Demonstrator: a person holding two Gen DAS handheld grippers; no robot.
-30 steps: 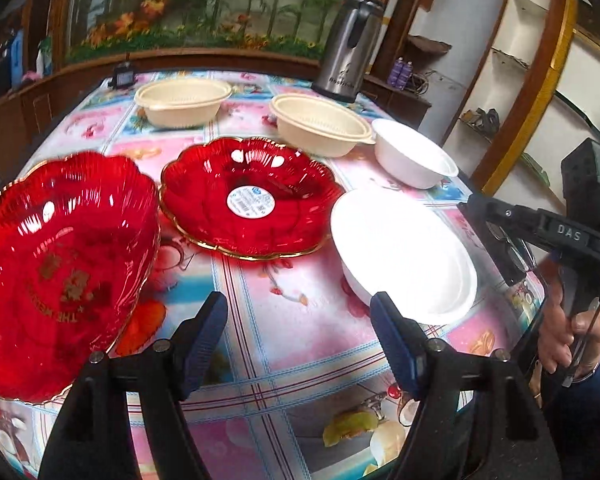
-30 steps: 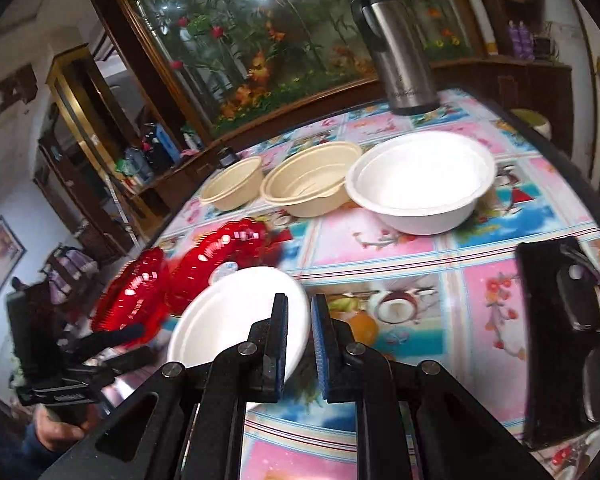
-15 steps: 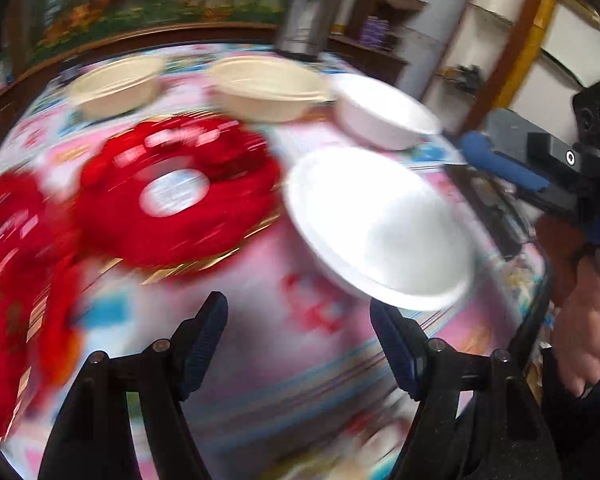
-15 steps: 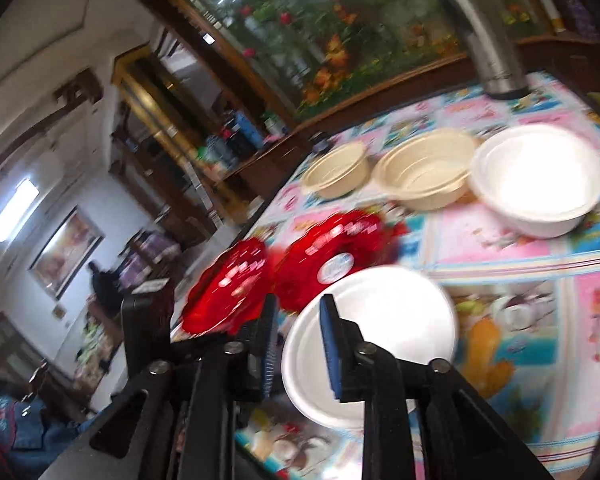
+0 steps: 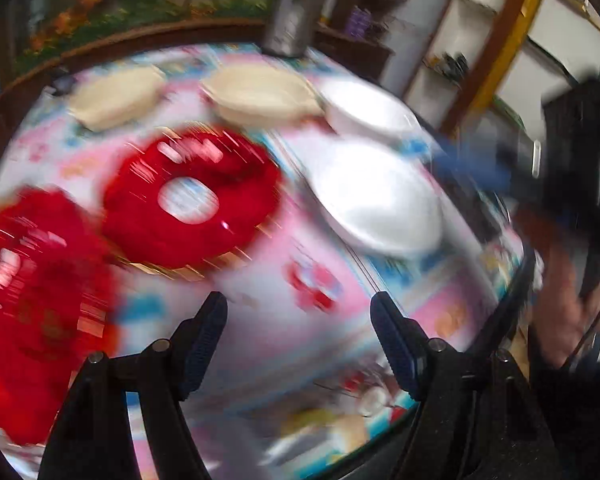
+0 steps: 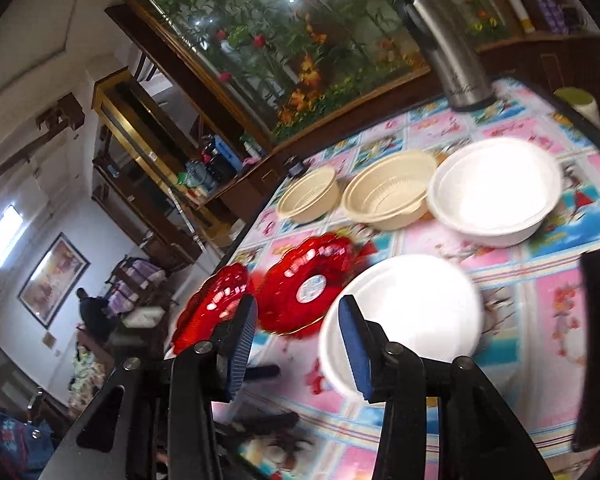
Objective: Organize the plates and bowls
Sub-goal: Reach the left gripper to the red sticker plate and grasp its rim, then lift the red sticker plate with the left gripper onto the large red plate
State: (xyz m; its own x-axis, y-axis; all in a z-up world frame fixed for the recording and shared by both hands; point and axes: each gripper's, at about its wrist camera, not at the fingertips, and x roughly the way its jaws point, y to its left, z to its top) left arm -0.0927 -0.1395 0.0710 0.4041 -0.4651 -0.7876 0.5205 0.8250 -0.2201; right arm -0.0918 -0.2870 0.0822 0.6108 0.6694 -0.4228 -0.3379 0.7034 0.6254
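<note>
On table: 2 red plates (image 6: 310, 288) (image 6: 214, 304), 2 beige bowls (image 6: 310, 198) (image 6: 388, 196), 2 white bowls (image 6: 494, 192) (image 6: 404, 316), 1 steel thermos (image 6: 444, 44).

left claw (image 5: 298, 340) gapes (empty) above the blurred tablecloth (image 5: 268, 312).

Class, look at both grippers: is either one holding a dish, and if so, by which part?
Nothing is held. The left gripper stands open over bare tablecloth. The right gripper has just been opening, with nothing between its fingers; the white plate lies just beyond.

A lived-in home dining room is showing: a cartoon-print tablecloth (image 6: 440, 128), a planted aquarium (image 6: 284, 40) far behind, a framed picture (image 6: 54, 280) hanging left.
</note>
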